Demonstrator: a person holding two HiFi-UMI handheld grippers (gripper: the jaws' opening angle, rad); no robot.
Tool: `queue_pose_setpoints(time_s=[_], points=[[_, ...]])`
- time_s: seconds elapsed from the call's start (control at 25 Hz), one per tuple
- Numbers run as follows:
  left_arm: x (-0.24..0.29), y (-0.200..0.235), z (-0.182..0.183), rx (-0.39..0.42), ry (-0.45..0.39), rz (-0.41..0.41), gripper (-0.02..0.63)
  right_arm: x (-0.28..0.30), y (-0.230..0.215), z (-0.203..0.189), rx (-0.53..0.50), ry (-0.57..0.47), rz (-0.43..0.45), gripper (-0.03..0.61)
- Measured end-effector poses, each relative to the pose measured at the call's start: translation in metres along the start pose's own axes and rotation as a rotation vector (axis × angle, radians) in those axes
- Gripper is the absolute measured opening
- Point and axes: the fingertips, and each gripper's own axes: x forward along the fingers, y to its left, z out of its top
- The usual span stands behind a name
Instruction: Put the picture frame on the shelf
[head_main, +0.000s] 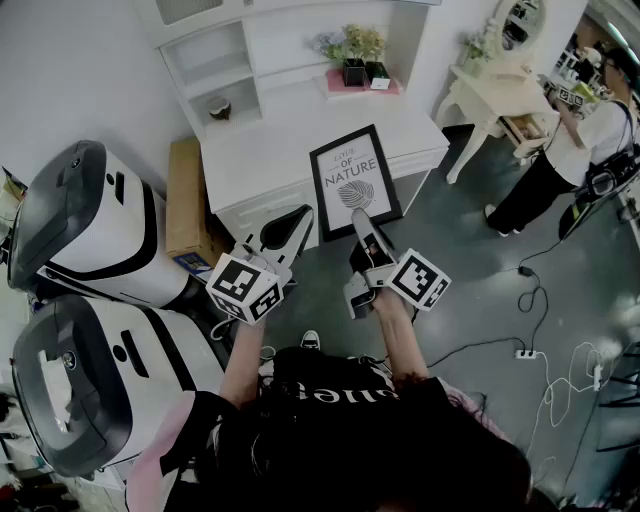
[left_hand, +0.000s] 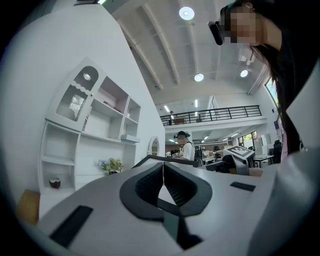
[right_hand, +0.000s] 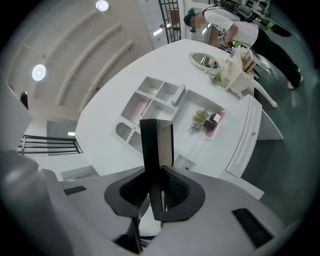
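The black picture frame (head_main: 355, 183), with a leaf print and the words "OF NATURE", leans tilted above the front edge of the white cabinet top (head_main: 270, 140). My right gripper (head_main: 362, 224) is shut on its lower edge. In the right gripper view the frame (right_hand: 156, 145) stands edge-on, pinched between the pads. My left gripper (head_main: 298, 226) hovers just left of the frame, shut with nothing in it; its pads (left_hand: 150, 182) meet in the left gripper view. The white shelf unit (head_main: 215, 60) rises behind the cabinet top.
Potted plants on a pink mat (head_main: 355, 62) stand at the back of the cabinet top. A small bowl (head_main: 219, 107) sits in a shelf cubby. A cardboard box (head_main: 188, 200) and two white machines (head_main: 90, 225) are at the left. A person (head_main: 570, 150) stands by a white dressing table (head_main: 495, 95); cables (head_main: 530, 350) lie on the floor.
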Motion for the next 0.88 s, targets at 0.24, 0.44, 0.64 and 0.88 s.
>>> queue_pose_setpoints(time_s=[0.24,0.44,0.64,0.88], points=[[0.005,0.01,-0.005,-0.013,0.015,0.0,0.017,0.014,0.007,-0.001,0.006,0.012,-0.001,0.084],[0.002,0.019,-0.009,-0.023,0.023,-0.001,0.017,0.019,0.001,-0.005,0.043,0.013,-0.022,0.084],[0.001,0.036,-0.013,-0.026,0.021,-0.009,0.017,0.036,0.002,-0.011,0.034,0.016,-0.011,0.084],[0.001,0.056,-0.009,-0.019,0.009,-0.035,0.017,0.061,0.012,-0.014,0.002,0.004,0.044,0.084]])
